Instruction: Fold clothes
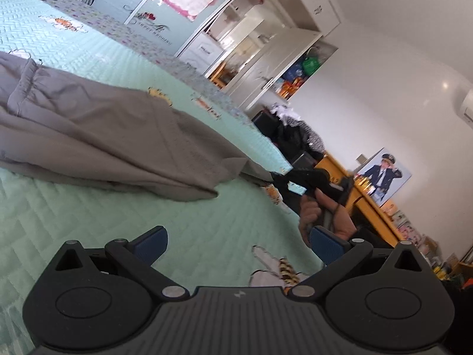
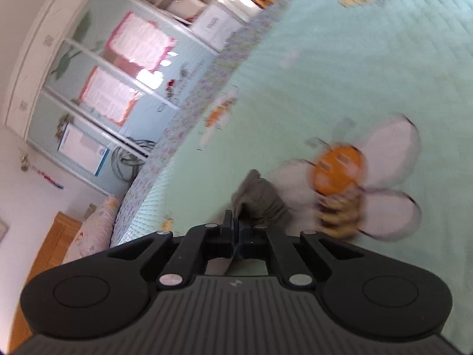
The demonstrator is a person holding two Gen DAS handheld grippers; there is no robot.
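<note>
A grey garment [image 1: 97,136] lies spread and rumpled on the mint-green bedspread [image 1: 189,236], its elastic waistband toward the left. My left gripper [image 1: 239,245] hovers low over bare bedspread in front of the garment, open, its blue pads [image 1: 150,244] wide apart with nothing between them. In the left wrist view the right gripper [image 1: 276,177], held by a hand [image 1: 322,213], pinches the garment's far corner near the bed's edge. In the blurred right wrist view my right gripper [image 2: 235,222] is shut on a bunched grey fold [image 2: 260,198] of that cloth.
The bedspread has bee and flower appliqués [image 2: 357,174]. Beyond the bed stand a pale sliding-door wardrobe [image 1: 153,6], white shelves [image 1: 266,47], a pile of dark clothes [image 1: 295,136] and a wooden desk [image 1: 369,204]. A pillow [image 2: 94,230] lies at the bed's end.
</note>
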